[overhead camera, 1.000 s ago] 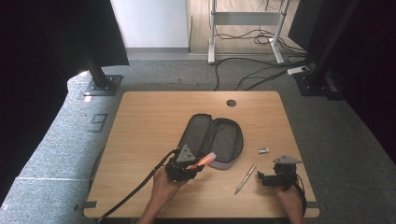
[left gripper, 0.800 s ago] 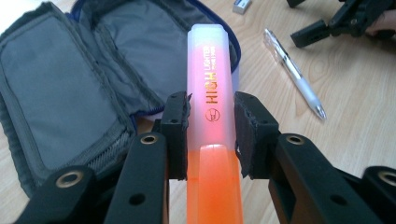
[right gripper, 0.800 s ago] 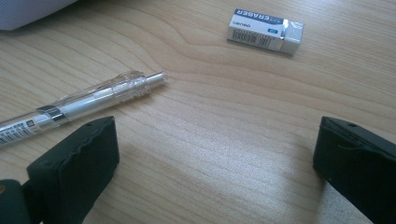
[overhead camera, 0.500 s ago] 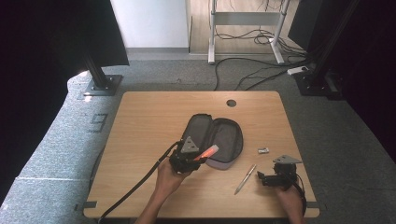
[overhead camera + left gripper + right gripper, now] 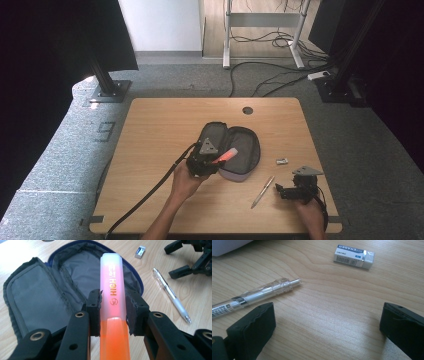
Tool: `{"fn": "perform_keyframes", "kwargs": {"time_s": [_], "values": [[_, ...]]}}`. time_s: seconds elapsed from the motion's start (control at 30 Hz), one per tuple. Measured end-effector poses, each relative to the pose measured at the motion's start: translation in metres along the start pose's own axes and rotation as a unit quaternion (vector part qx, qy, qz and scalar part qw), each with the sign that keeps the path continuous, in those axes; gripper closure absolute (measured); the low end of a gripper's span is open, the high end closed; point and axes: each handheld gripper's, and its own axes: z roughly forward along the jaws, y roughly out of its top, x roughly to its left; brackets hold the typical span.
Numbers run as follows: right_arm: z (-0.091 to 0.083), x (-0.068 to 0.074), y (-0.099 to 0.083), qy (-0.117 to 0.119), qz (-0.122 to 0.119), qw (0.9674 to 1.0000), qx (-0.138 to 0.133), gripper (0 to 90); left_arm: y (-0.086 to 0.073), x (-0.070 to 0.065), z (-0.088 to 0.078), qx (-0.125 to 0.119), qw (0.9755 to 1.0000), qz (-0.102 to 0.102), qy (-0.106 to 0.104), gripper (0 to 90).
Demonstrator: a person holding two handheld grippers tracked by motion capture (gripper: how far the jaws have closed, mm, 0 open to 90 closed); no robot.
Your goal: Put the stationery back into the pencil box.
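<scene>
From the high view, we held the left gripper (image 5: 216, 161) over the open pencil case (image 5: 235, 150) on the wooden tabletop (image 5: 160, 130), ready to drop the highlighter (image 5: 225, 156) in. The right gripper (image 5: 285, 191) rested near the pen (image 5: 262, 191) and eraser (image 5: 282, 161).

In the left gripper view, our pads clamped the smooth orange highlighter's (image 5: 113, 305) frosted cap above the soft grey lining (image 5: 45, 297).

In the right gripper view, our jaws stood wide and empty beside the clear plastic pen (image 5: 257, 296) and boxy eraser (image 5: 354, 255).
</scene>
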Motion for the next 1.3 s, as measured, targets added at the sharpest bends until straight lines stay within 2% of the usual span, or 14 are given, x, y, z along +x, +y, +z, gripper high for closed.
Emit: {"fn": "perform_keyframes", "kwargs": {"time_s": [0.3, 0.67, 1.17, 1.3], "values": [[0.000, 0.000, 0.000, 0.000, 0.000, 1.0000, 0.000, 0.0, 0.011, 0.006, 0.010, 0.002, 1.0000, -0.002, -0.002, 66.5], [0.000, 0.000, 0.000, 0.000, 0.000, 1.0000, 0.000, 0.0, 0.022, 0.013, 0.032, 0.019, 0.9998, 0.004, -0.002, 66.5], [0.000, 0.000, 0.000, 0.000, -0.001, 1.0000, 0.000, 0.0, 0.040, 0.015, 0.055, 0.023, 0.9996, 0.016, -0.003, 66.5], [0.000, 0.000, 0.000, 0.000, -0.001, 1.0000, 0.000, 0.0, 0.042, 0.016, 0.059, 0.015, 0.9998, 0.009, -0.011, 66.5]]}}
